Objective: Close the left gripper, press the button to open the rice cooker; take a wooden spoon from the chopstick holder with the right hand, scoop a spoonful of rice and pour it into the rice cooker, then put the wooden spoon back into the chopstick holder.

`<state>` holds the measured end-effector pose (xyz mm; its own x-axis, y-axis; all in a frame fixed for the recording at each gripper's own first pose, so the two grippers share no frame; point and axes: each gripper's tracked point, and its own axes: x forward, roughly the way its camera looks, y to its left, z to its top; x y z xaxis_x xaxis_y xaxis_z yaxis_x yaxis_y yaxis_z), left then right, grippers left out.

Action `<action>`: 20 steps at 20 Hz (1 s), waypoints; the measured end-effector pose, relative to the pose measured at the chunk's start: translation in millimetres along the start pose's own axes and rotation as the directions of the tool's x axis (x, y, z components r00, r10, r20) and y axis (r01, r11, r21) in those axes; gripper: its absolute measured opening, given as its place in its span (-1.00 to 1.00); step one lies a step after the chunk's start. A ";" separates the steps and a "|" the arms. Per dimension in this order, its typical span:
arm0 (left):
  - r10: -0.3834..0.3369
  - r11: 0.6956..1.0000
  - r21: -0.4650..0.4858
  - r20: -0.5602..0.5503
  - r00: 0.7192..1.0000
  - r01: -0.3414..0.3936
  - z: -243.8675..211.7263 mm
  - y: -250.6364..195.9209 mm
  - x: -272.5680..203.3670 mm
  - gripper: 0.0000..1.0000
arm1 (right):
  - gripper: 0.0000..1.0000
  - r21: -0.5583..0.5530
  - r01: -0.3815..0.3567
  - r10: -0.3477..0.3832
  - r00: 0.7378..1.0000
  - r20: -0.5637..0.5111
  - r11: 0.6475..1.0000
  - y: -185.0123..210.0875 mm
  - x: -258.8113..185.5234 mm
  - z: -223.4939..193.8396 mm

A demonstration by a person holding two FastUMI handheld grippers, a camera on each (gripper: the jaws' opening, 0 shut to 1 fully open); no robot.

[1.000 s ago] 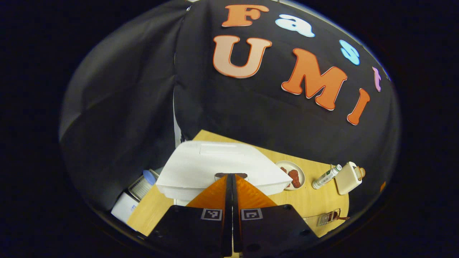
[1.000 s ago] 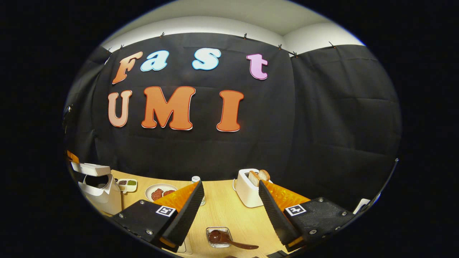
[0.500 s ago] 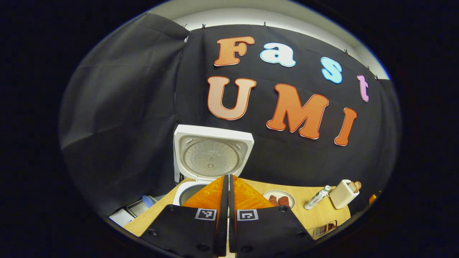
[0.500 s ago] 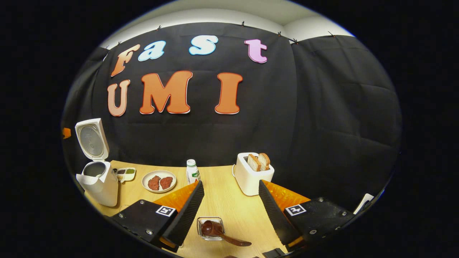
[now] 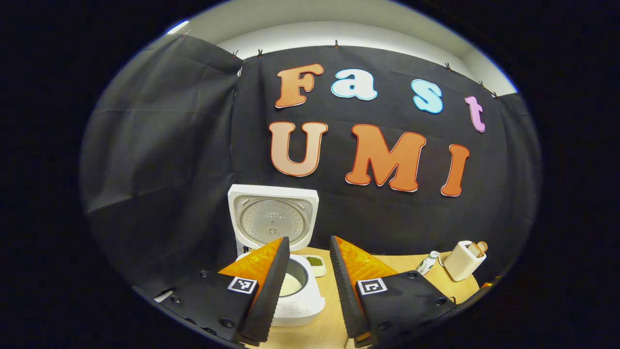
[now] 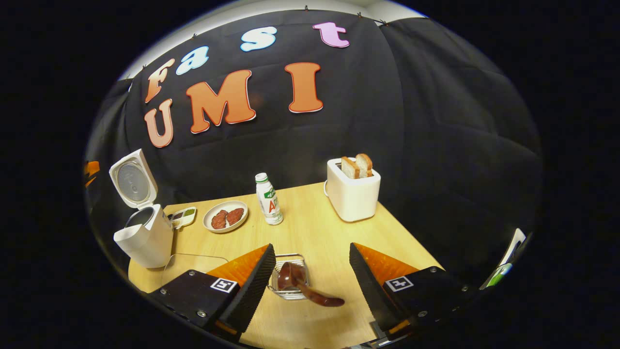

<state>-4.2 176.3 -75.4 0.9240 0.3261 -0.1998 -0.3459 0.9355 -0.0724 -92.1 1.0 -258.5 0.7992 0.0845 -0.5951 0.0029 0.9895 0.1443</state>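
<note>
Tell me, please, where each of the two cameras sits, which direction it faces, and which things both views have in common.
Left gripper view: rides on the left gripper, low near the table, facing the open rice cooker; its own two fingers, apart, show at the bottom.
Right gripper view: rides on the right gripper, higher, looking down on the wooden spoon in the chopstick holder; its open fingers show at the bottom.
Shared: rice cooker, toaster, bottle, table.
</note>
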 end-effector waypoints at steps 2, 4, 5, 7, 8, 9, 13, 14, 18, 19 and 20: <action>-0.009 1.000 0.007 0.014 1.000 0.009 1.5 -11.2 -7.3 0.22 | 0.91 -0.006 0.015 -0.015 1.000 -0.021 1.000 -6.8 3.0 -17.4; -0.026 1.000 0.014 0.019 0.999 0.026 1.5 -21.8 -9.3 0.26 | 0.92 0.010 0.014 -0.014 1.000 -0.027 1.000 -13.7 3.5 -26.5; -0.032 0.999 0.021 0.023 0.999 0.032 2.7 -25.9 -11.4 0.34 | 0.90 0.023 0.010 -0.009 0.999 -0.033 1.000 -14.8 4.3 -32.8; -0.051 0.998 0.030 0.024 0.998 0.050 4.9 -36.6 -14.0 0.39 | 0.89 0.045 0.013 -0.011 0.999 -0.051 0.999 -19.5 10.4 -44.4; -0.056 0.998 0.035 0.029 0.998 0.055 7.2 -41.4 -15.3 0.48 | 0.89 0.059 0.015 -0.012 0.998 -0.060 0.998 -20.8 14.0 -51.6; -0.061 0.997 0.043 0.036 0.997 0.060 9.0 -45.2 -15.0 0.67 | 0.89 0.077 0.016 -0.010 0.998 -0.070 0.997 -21.4 15.9 -60.7; -0.085 0.994 0.081 0.051 0.995 0.080 14.9 -57.1 -20.9 0.73 | 0.87 0.208 -0.008 0.029 0.994 -0.101 0.978 -10.1 26.2 -85.2; -0.088 0.992 0.089 0.050 0.995 0.084 16.1 -57.9 -21.3 0.71 | 0.84 0.246 -0.012 0.036 0.995 -0.094 0.969 -8.1 28.2 -86.0; -0.105 0.991 0.084 0.047 0.993 0.100 21.4 -60.4 -20.1 0.69 | 0.48 0.359 -0.025 0.049 0.997 -0.056 0.933 1.0 39.6 -88.6; -0.106 0.991 0.082 0.047 0.993 0.102 22.7 -59.2 -18.3 0.73 | 0.32 0.375 -0.025 0.051 0.997 -0.060 0.927 4.5 41.9 -92.1; -0.109 0.991 0.083 0.048 0.993 0.104 24.8 -58.9 -17.7 0.73 | 0.25 0.388 -0.021 0.040 0.998 -0.041 0.921 5.4 43.6 -89.5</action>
<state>3.9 118.8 -43.3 0.9629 0.2286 -0.1436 -0.2326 0.9725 -0.0112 -111.1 20.5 -354.4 0.7731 0.1291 -0.6210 0.2192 0.8644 0.4525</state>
